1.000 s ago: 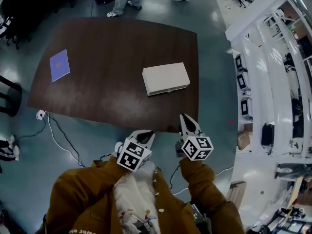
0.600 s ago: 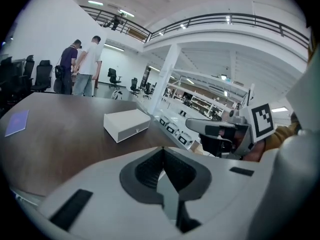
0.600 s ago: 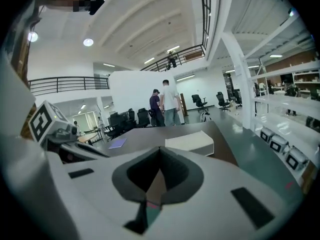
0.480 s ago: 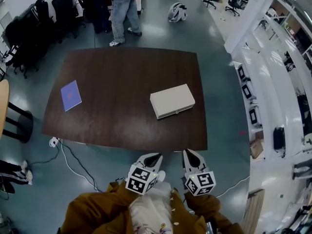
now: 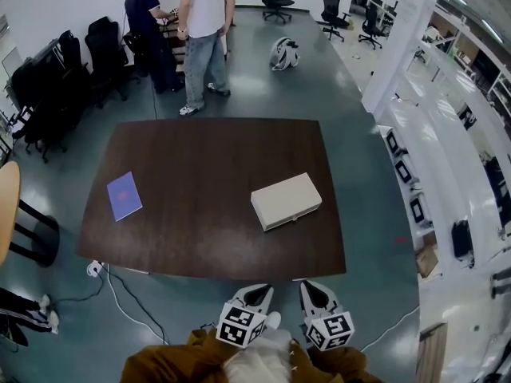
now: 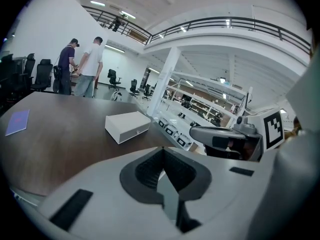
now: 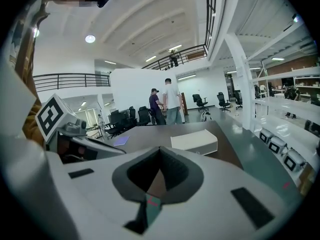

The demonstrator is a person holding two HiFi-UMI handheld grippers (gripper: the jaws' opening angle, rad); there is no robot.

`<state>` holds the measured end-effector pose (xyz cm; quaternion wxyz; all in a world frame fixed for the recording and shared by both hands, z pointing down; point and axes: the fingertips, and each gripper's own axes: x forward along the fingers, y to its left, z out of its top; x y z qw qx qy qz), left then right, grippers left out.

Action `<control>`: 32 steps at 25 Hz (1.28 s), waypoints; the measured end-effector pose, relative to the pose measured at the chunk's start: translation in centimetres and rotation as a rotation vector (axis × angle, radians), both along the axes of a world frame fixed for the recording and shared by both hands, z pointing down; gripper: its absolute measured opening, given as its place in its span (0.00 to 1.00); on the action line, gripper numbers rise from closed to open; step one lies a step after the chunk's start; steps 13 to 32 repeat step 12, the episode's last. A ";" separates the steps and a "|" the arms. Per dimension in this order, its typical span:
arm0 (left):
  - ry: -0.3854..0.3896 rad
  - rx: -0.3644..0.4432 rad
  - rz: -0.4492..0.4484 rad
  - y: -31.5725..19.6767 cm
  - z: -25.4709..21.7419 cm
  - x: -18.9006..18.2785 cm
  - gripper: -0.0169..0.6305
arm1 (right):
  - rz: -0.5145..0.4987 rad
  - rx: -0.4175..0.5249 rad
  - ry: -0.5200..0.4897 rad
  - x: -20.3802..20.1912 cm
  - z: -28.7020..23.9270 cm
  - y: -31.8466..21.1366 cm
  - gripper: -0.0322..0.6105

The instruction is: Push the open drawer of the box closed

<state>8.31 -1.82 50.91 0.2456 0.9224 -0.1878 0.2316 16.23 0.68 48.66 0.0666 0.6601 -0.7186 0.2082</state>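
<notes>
A white flat box [image 5: 286,201] lies on the right half of the dark brown table [image 5: 207,158], with its long drawer face turned toward the near edge. The same box [image 6: 127,125] shows a small knob on that face in the left gripper view, and the box [image 7: 194,140] sits ahead of the jaws in the right gripper view. How far the drawer sticks out I cannot tell. My left gripper [image 5: 257,295] and right gripper [image 5: 314,294] hover side by side short of the table's near edge, both shut and holding nothing. The left gripper [image 6: 161,149] and right gripper [image 7: 160,148] have their tips together.
A purple booklet [image 5: 124,195] lies on the table's left side. Two people [image 5: 204,38] stand beyond the far edge, near black chairs [image 5: 104,46]. White shelving [image 5: 447,174] runs along the right. A white cable [image 5: 120,294] trails on the floor at the near left.
The head view has lifted and drawn back: table and box sit farther off and lower in the frame, the people at the back have come into sight. Both grippers have dropped toward the bottom edge.
</notes>
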 end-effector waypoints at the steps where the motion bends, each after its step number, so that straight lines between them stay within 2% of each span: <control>1: 0.000 0.003 0.003 0.1 -0.1 -0.1 0.04 | -0.002 0.000 0.001 -0.2 -0.1 0.1 0.06; 32: 0.005 0.021 0.015 0.0 -0.6 -0.5 0.04 | -0.020 0.007 -0.007 -1.4 -0.6 -0.2 0.06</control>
